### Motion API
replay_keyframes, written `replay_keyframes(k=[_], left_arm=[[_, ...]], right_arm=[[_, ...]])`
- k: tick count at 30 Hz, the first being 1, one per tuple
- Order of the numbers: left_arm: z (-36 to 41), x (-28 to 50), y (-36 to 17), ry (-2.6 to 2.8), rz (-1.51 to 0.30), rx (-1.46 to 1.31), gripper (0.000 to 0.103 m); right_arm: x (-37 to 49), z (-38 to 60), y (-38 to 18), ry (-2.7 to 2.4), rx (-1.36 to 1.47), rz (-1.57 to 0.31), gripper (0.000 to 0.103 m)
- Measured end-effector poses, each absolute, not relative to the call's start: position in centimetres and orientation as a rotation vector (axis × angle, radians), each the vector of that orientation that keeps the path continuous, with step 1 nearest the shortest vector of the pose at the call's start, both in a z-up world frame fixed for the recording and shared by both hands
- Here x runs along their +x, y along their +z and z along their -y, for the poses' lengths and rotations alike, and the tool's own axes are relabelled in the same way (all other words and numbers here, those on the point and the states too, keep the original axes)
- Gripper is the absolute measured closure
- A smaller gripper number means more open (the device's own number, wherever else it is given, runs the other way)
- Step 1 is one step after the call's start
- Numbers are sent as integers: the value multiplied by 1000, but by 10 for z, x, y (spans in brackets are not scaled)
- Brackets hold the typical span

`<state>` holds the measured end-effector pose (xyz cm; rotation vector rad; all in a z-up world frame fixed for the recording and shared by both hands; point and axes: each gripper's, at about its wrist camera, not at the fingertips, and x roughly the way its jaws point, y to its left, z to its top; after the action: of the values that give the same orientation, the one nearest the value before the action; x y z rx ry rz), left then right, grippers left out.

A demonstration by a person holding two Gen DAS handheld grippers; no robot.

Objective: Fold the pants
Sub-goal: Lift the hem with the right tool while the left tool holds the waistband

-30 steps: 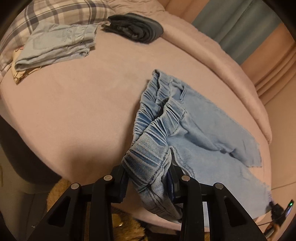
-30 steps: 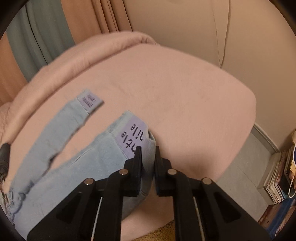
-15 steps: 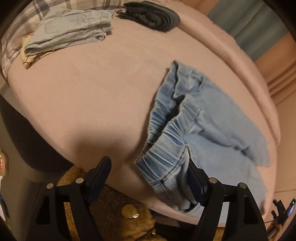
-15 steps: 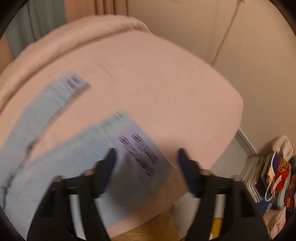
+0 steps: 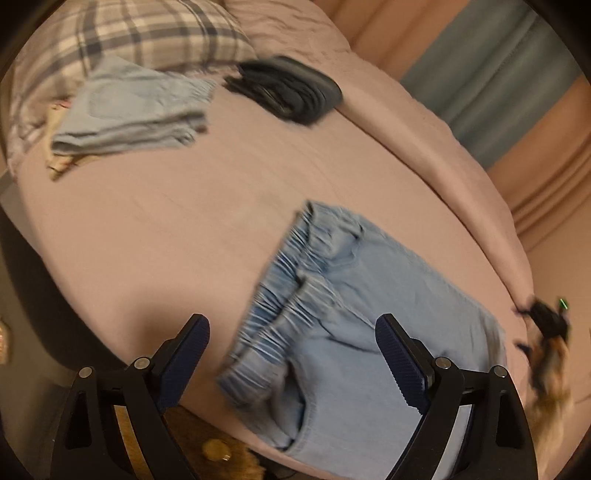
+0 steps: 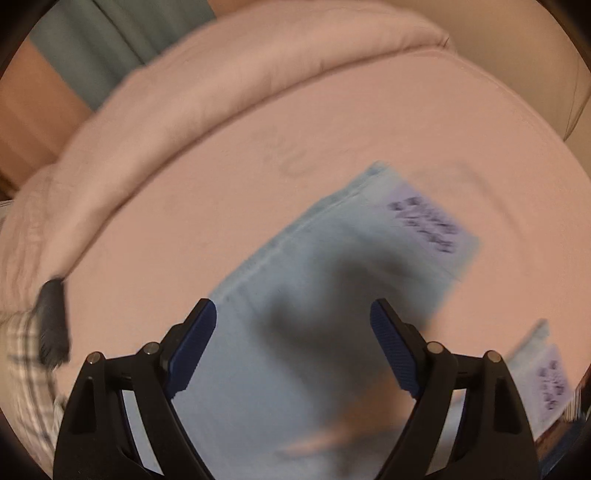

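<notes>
Left gripper (image 5: pixel 291 350) spread wide, jaws just been opening, nothing pinched; elastic waistband (image 5: pixel 273 314) lying loose on bed between and below the pads, not pressed. Right gripper (image 6: pixel 291 343) also spread wide, jaws just been opening, empty, hovering over one pant leg (image 6: pixel 295 332); view blurred, contact not clear. Light blue pants (image 5: pixel 354 325) released on pink bed (image 5: pixel 147 229), near front edge, waistband bunched, legs running off to right. Pale labels (image 6: pixel 428 225) at leg ends, second one at right rim of right view. Laid out only, no fold visible yet; judged early stage: legs apparently apart, so stacking them and folding lengthwise likely left. Farther back: folded light blue garment (image 5: pixel 129 114), dark folded garment (image 5: pixel 288 92), plaid pillow (image 5: pixel 147 33), apparently done pieces. Curtain (image 5: pixel 498 85) behind.
</notes>
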<state>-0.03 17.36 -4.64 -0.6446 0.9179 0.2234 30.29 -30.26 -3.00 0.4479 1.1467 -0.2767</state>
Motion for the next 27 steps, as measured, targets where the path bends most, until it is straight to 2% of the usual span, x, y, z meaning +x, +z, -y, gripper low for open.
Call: replay_keyframes(k=[6,8,9,10,11,12,13,17,22,27], left_arm=[[-155,7,-52,183,-964,-614,12],[-154,10,-54,175,-972,-613,12],[-154,10,-55,168,-973,-614,12],[-153,12,-56,168,-976,-618,12],[-153,14,-56,165,-978,-624,12],[-152,16,-57,151,-977,-635,12],[-151,17,-57,139,-978,-642,12],[-143,28,-51,79,-967,-666,12],[-126,50,-41,6,-923,-717,12],[-105,93,-49,-111,-966,-823,12]], right_arm=[[378,282,-94,-441,345,-1232,25],[387,287,-114,-507,335,-1259,38],[389,286,-119,-528,292,-1254,39],[389,282,-117,-533,211,-1208,50],[389,279,-116,-545,165,-1186,78],[387,277,-114,-561,131,-1174,88],[384,278,-111,-561,136,-1172,93],[361,288,-84,-442,281,-1094,97],[268,302,-29,-273,439,-870,97],[177,311,-24,-232,503,-789,98]])
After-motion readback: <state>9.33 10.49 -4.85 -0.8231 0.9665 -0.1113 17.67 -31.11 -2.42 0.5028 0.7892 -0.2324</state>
